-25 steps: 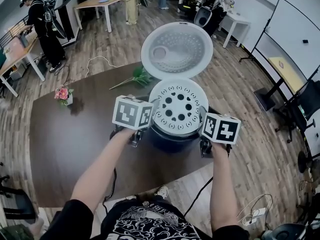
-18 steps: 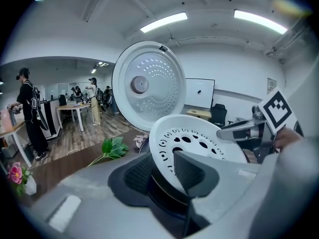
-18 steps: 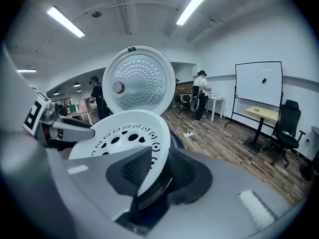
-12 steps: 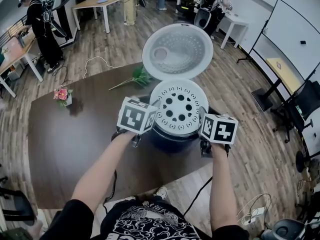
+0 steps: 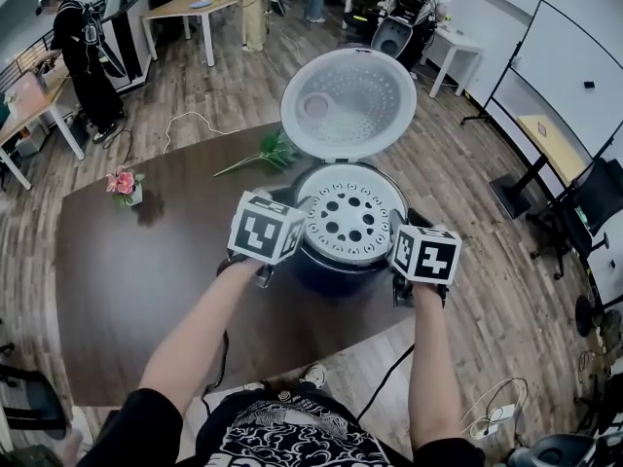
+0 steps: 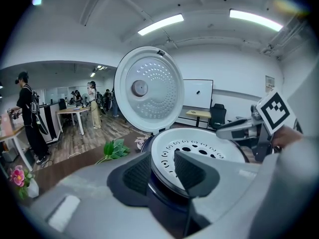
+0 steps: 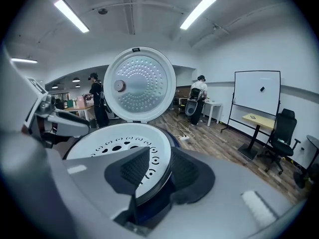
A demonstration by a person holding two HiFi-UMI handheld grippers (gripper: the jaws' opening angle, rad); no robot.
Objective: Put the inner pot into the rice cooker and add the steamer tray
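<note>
Steamer tray [image 5: 350,217] seated in the open rice cooker [image 5: 331,272], both grippers loose at its rim.
The head view shows the whole perforated tray at frame centre, with the lid [image 5: 348,102] upright above it and the marker cubes [image 5: 265,227] covering the jaws. Only the gripper views show that the left gripper [image 6: 155,171] and right gripper [image 7: 159,171] each straddle the tray's rim. Their jaws are spread and have just been opening, pads off the rim.

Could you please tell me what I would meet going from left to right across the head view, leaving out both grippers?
Person in black clothes → pink flower in a small white pot → green leafy sprig → white perforated steamer tray in the open rice cooker → white rectangular whiteboard on a stand.
</note>
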